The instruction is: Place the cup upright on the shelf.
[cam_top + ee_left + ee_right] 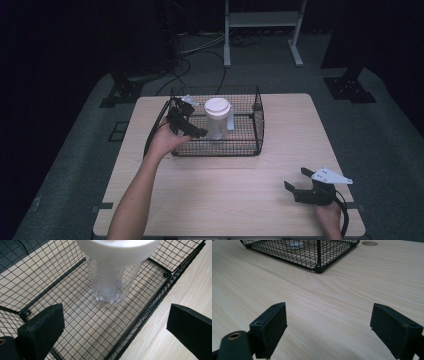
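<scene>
Left gripper [192,131] hangs with jaws wide apart over the near-left part of the basket [257,125].
Just ahead of it, the clear jar [111,285] with a white lid [217,107] stands upright on the basket floor, untouched. Right gripper [295,183] rests on the table [240,195], jaws apart, well away from the basket.

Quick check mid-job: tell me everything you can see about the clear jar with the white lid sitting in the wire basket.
The jar is a clear, ribbed, plastic-looking container with a wide white lid, closed. It stands upright on the floor of the black wire basket, about mid-basket, and appears empty. A pale handle-like part shows on its right side in the high view. The left gripper is open just beside it, not touching; only the mesh floor touches the jar.
</scene>
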`<state>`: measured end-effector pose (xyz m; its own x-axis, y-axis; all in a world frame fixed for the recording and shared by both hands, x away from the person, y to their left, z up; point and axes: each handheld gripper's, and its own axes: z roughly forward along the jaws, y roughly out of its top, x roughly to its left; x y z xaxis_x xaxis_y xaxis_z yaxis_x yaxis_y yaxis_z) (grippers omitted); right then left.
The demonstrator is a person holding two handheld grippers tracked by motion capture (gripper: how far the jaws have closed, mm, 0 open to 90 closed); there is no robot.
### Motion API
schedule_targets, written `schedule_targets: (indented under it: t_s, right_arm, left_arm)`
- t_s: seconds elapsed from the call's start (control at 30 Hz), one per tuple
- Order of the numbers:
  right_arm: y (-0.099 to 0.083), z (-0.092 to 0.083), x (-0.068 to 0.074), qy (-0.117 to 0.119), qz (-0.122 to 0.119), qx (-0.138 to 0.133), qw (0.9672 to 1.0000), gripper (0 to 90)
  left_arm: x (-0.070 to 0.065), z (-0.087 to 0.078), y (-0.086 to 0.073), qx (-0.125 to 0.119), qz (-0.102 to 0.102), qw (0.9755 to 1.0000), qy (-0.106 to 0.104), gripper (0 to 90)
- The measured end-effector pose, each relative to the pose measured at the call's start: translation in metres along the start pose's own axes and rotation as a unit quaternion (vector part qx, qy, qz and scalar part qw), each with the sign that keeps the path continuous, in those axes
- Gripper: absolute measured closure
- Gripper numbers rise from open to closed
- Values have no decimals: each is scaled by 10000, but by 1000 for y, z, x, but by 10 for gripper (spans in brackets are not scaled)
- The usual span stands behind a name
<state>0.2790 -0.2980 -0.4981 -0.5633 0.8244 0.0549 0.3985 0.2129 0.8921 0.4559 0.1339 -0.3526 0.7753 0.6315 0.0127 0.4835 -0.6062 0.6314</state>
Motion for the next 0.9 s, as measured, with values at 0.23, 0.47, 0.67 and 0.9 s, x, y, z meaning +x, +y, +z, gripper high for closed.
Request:
schedule_targets:
  t_s: [0.23,0.47,0.67,0.9]
  right_arm:
    - [0,0,0,-13,0,16,10000,129]
    - [0,0,0,-27,-9,33,10000,129]
    - [0,0,0,-34,-5,38,10000,129]
    - [0,0,0,-49,-14,36,10000,129]
  left_arm:
    - [-2,-7,-11,-59,16,10000,-11,6]
    - [-9,-13,-21,-151,25,9999,-26,6]
    - [-13,-18,-30,-291,27,9995,-85,6]
    - [-18,-24,-39,-390,41,9991,-177,6]
